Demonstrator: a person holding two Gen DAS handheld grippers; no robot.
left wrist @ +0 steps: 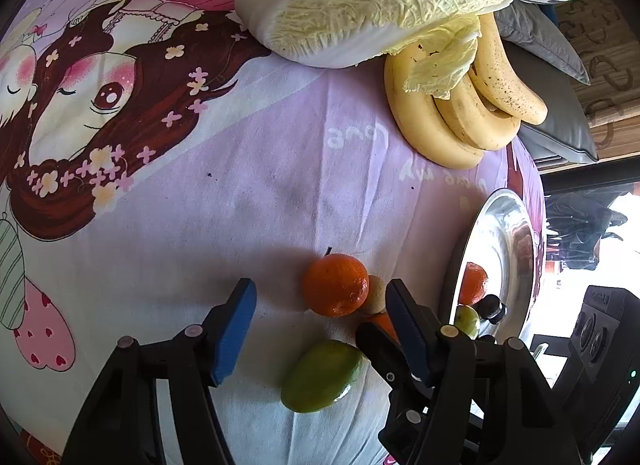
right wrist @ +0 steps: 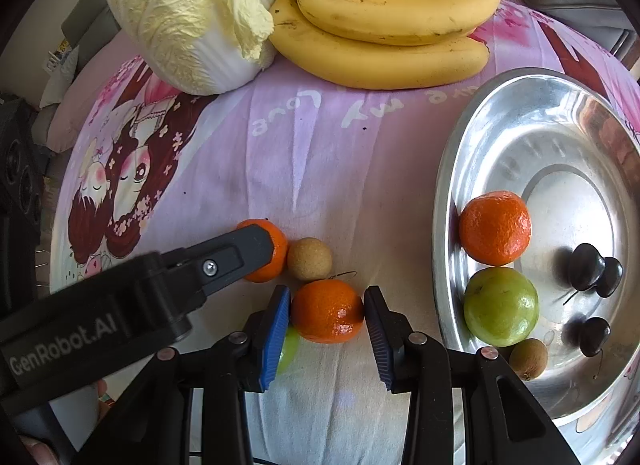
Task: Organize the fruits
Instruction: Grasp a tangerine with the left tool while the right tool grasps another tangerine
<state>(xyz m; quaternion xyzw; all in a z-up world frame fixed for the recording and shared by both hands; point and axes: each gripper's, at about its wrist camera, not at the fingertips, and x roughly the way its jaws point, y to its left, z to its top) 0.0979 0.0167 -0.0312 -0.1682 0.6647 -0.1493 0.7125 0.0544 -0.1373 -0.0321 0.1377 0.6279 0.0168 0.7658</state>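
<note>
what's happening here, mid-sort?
A person with two handheld claws is sorting fruit into the metal plate. The right claw is shut on an orange on the pink cloth. The left claw, open, straddles a second orange beside a small tan fruit. The plate already holds an orange, a green fruit and dark cherries. Bananas and cabbage lie behind.

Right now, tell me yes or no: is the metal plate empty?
No, the metal plate already holds an orange, a green fruit and some dark cherries.
</note>
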